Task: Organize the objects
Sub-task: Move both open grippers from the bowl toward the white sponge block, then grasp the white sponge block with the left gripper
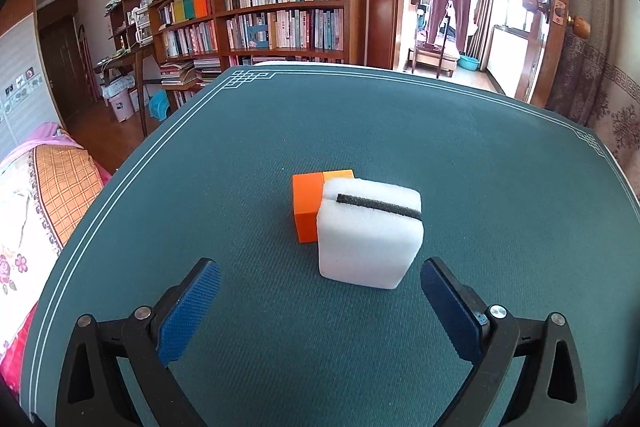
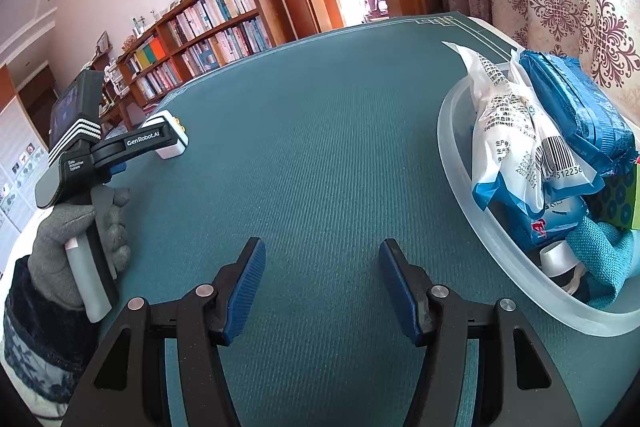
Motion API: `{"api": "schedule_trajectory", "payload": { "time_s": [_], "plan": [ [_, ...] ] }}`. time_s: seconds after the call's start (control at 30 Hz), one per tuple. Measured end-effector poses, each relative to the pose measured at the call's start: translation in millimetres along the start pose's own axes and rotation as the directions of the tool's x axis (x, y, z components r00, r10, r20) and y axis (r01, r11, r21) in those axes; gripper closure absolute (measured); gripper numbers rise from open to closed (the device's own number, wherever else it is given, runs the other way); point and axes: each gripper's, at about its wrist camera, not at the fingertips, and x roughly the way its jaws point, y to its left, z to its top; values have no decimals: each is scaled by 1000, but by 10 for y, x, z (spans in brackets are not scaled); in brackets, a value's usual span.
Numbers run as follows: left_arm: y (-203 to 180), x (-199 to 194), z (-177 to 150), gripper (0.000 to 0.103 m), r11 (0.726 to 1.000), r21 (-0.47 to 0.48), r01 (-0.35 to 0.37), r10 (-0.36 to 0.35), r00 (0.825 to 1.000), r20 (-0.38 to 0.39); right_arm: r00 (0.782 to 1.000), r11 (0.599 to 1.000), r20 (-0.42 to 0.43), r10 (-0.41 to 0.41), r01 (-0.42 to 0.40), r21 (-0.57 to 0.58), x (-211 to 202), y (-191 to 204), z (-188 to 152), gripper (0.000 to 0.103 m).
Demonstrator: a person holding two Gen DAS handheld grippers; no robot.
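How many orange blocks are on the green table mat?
2. One orange block stands at the left of the white sponge, touching it. A second orange block shows only its top behind the sponge. More may be hidden behind the sponge.

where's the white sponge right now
In the left wrist view, the white sponge stands on the green mat, just ahead of the open left gripper, against an orange block.

"GenRobot.AI" in white on black arm of left gripper [image 2: 166,143], seen far left in right wrist view. Small white print on its body [image 2: 76,167], maybe "Data Acquisition System", hard to read. White packet [image 2: 516,143] in tub at right: barcode, digits "512236"; Chinese print too small.
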Motion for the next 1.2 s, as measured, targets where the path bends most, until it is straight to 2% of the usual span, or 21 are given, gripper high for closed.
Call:
{"api": "schedule_trajectory", "payload": {
  "time_s": [0.2,0.3,0.4,0.53,0.57,0.73,1.2],
  "plan": [
    [42,52,53,2,999,-34,15,-14,1000,13,1000,1000,-5,4,-4,3,6,-4,9,42],
    [56,46,63,10,998,-40,48,-47,999,22,1000,1000,-6,4,-4,2,13,-3,-1,42],
    [66,55,70,25,993,-44,106,-105,994,20,1000,1000,-5,4,-4,3,9,-3,3,42],
    [92,21,74,53,978,-58,202,-200,979,25,1000,1000,-6,4,-4,3,9,-5,6,42],
    [81,9,71,56,976,-53,211,-210,977,25,1000,1000,-6,5,-5,3,9,-6,7,42],
    [60,-51,37,56,980,-29,197,-196,980,23,1000,1000,-6,6,-6,4,10,-6,8,42],
    [403,-390,-143,56,992,-13,129,-128,989,69,1000,1000,-3,14,-14,12,23,15,-3,42]
  ]
}}
